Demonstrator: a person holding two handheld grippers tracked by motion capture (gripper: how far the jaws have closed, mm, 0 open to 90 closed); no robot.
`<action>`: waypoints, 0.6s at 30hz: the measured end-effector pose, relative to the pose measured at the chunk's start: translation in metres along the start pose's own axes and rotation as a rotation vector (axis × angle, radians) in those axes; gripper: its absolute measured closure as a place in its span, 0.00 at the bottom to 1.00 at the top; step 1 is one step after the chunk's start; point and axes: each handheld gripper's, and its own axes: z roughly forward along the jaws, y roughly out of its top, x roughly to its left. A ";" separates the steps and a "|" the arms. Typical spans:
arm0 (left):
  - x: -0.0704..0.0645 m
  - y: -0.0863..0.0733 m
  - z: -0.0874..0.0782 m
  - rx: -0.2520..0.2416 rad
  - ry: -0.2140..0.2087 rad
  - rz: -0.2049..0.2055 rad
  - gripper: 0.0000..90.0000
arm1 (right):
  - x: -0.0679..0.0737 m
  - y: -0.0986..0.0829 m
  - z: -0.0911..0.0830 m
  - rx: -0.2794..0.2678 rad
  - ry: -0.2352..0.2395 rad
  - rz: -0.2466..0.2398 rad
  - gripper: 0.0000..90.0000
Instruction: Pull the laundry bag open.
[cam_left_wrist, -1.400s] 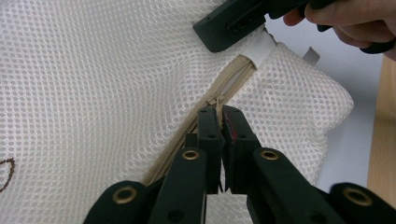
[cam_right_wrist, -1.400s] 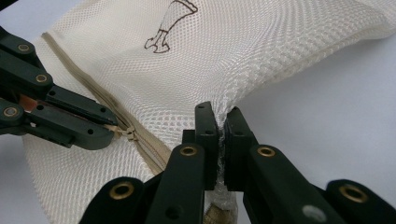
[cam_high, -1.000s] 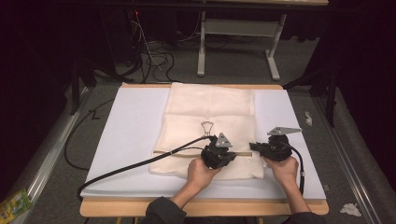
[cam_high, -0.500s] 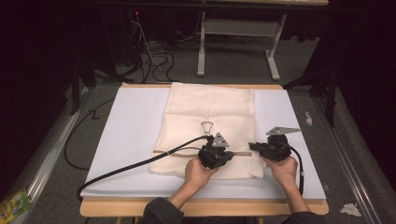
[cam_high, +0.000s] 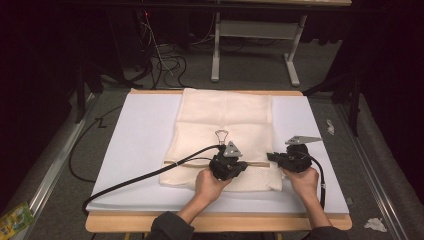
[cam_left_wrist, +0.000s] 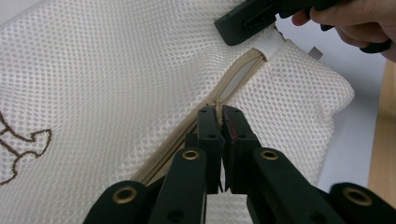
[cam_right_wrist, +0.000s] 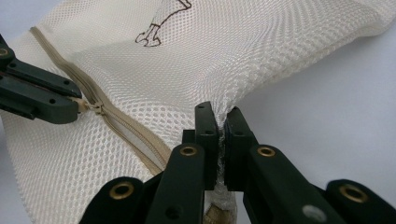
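Two tools clamped: left tool (cam_left_wrist: 219, 112) on zipper (cam_left_wrist: 187, 128), right tool (cam_right_wrist: 221, 119) on mesh bag (cam_right_wrist: 224, 56).

Right tongs (cam_right_wrist: 221, 122) pinching mesh bag (cam_right_wrist: 243, 51)

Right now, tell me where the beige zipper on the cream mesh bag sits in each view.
High view: beige zipper runs across the cream mesh bag between the two grippers.
Left gripper view: diagonal, from the jaws to upper right.
Right gripper view: left side, slanting down.
Shared landmark: brown outline print.
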 end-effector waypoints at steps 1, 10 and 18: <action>0.000 -0.001 -0.001 -0.005 -0.002 -0.005 0.97 | 0.000 0.000 0.000 0.000 -0.002 -0.001 0.98; -0.001 -0.002 -0.005 -0.016 0.003 0.007 0.97 | 0.001 0.000 0.001 -0.001 0.003 0.004 0.98; -0.001 -0.004 -0.008 -0.018 0.004 0.005 0.97 | 0.001 0.000 0.001 0.000 0.004 0.005 0.98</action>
